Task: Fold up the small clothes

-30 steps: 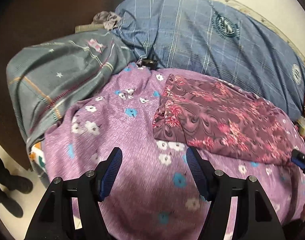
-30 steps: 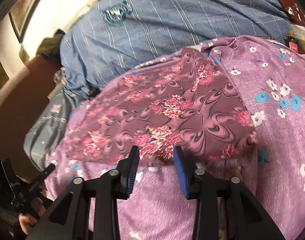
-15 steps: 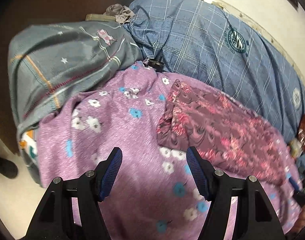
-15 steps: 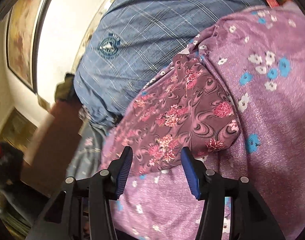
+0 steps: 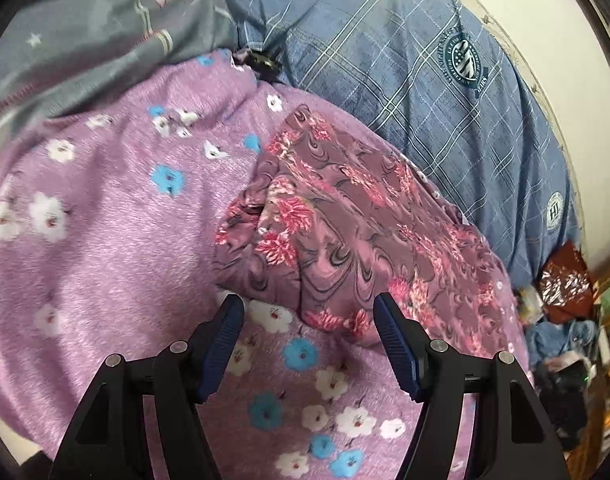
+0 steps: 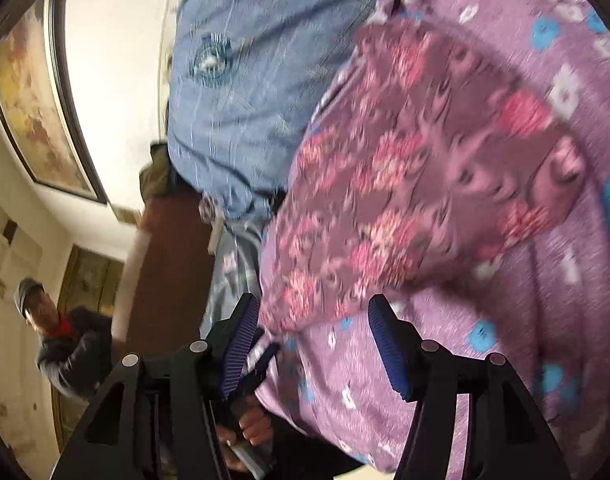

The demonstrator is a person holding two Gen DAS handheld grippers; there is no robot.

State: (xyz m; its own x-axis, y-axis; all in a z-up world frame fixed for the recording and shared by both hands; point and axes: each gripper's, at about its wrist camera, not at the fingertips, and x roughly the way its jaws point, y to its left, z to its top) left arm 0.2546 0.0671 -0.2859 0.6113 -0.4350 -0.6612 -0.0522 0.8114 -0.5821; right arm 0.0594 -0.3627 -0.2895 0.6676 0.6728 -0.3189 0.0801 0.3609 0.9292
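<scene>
A small maroon garment with pink flowers (image 5: 357,232) lies folded on a purple flowered blanket (image 5: 105,240). It also shows, blurred, in the right wrist view (image 6: 417,168). My left gripper (image 5: 309,308) is open and empty, its blue pads just short of the garment's near left corner. My right gripper (image 6: 313,312) is open and empty, hovering at the garment's near edge. The other gripper, held in a hand (image 6: 253,428), shows behind my right gripper's left finger.
A blue plaid quilt (image 5: 445,92) lies behind the garment, a grey patterned cloth (image 5: 97,32) at the far left. Clutter and a red bag (image 5: 565,284) sit at the right. A person in a cap (image 6: 53,340) stands beyond the bed, under a framed picture (image 6: 29,92).
Both grippers have stayed open. The left moved in closer to the garment's left corner. The right swung and tilted, so its view is now rotated and blurred, and its jaws opened wider.
</scene>
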